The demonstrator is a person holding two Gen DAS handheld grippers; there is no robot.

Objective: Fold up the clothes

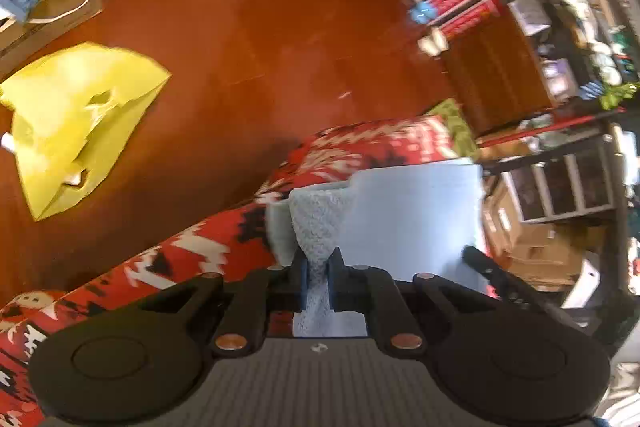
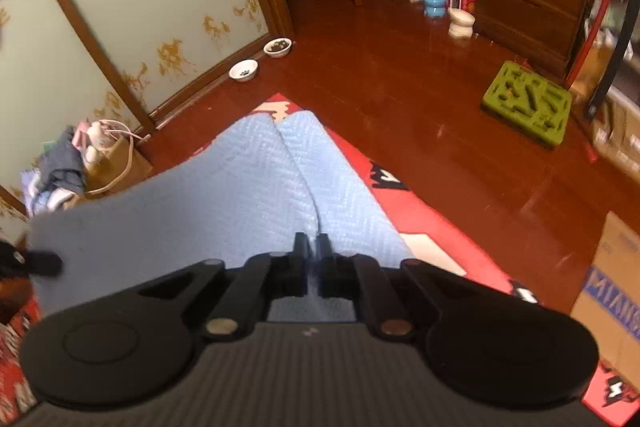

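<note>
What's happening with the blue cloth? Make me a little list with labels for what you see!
being folded: light blue knitted cloth
lies over: red patterned rug
left hand-held gripper: shut on a bunched bit of the cloth
right hand-held gripper: shut on a crease of the cloth
floor: shiny red-brown wood
nearby: yellow bag, green tray, two pet bowls
</note>
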